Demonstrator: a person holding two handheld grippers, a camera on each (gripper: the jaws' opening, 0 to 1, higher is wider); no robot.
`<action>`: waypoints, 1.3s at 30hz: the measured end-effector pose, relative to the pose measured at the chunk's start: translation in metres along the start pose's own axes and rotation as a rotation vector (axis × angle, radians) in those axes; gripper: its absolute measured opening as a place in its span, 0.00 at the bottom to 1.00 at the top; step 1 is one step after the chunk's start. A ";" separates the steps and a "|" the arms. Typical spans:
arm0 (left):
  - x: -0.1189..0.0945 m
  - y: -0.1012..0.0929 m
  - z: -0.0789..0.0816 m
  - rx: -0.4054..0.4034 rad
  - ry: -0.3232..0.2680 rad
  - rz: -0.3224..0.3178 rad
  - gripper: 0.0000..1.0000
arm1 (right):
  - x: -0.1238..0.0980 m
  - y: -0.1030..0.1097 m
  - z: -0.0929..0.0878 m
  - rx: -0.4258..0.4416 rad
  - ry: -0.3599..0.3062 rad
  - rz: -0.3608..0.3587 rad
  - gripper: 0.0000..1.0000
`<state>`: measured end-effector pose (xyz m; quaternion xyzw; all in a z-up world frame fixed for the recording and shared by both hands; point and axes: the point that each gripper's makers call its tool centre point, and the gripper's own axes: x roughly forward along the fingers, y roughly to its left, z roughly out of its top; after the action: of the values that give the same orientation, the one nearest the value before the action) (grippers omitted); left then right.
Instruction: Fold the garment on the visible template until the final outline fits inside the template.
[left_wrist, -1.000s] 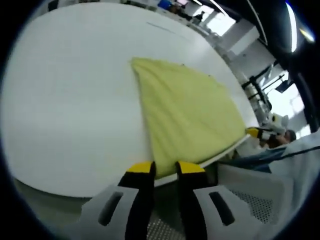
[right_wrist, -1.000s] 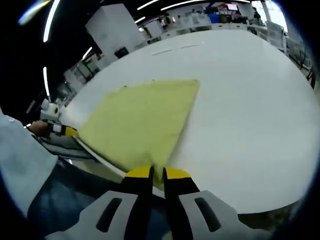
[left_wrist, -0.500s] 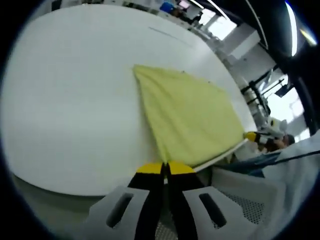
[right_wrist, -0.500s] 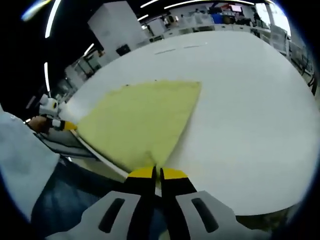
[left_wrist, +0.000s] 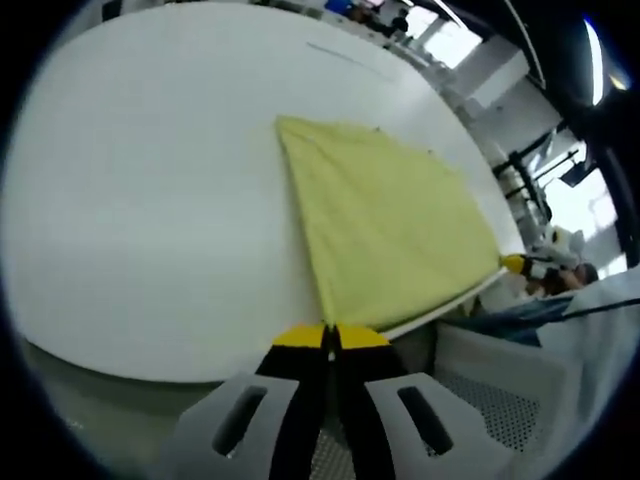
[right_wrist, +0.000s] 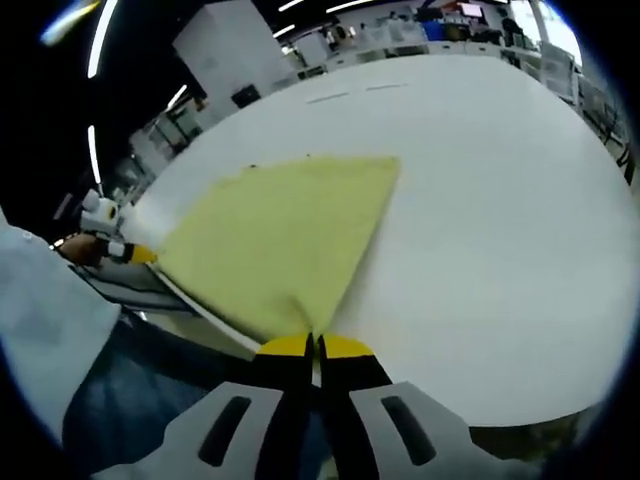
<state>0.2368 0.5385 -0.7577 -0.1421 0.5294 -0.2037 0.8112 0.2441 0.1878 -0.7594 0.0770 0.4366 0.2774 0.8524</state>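
Pinching yellow garment (left_wrist: 385, 230) corners, both tools closed.

The garment (left_wrist: 385, 225) lies flat on the table (left_wrist: 140, 200), reaching the table's near edge. My left gripper (left_wrist: 330, 338) sits at that near edge, on the garment's near corner, with the garment extending ahead of it and to the right. My right gripper (right_wrist: 313, 347) sits at the other near corner, with the garment extending ahead and to the left. In the left gripper view, the right gripper's tip lies at the garment's far right corner. Bare tabletop lies beyond the garment.
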 end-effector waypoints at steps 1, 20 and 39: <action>0.000 0.000 -0.001 0.000 0.002 0.001 0.00 | 0.000 0.000 -0.001 -0.001 0.002 -0.001 0.03; 0.004 0.003 -0.011 0.013 0.029 0.014 0.00 | 0.004 -0.004 -0.010 -0.056 0.008 -0.032 0.02; 0.004 -0.001 -0.011 0.149 0.058 0.051 0.00 | 0.006 0.000 -0.009 -0.162 0.057 -0.047 0.03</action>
<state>0.2282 0.5355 -0.7651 -0.0620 0.5394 -0.2257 0.8089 0.2395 0.1905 -0.7692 -0.0104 0.4386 0.2936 0.8493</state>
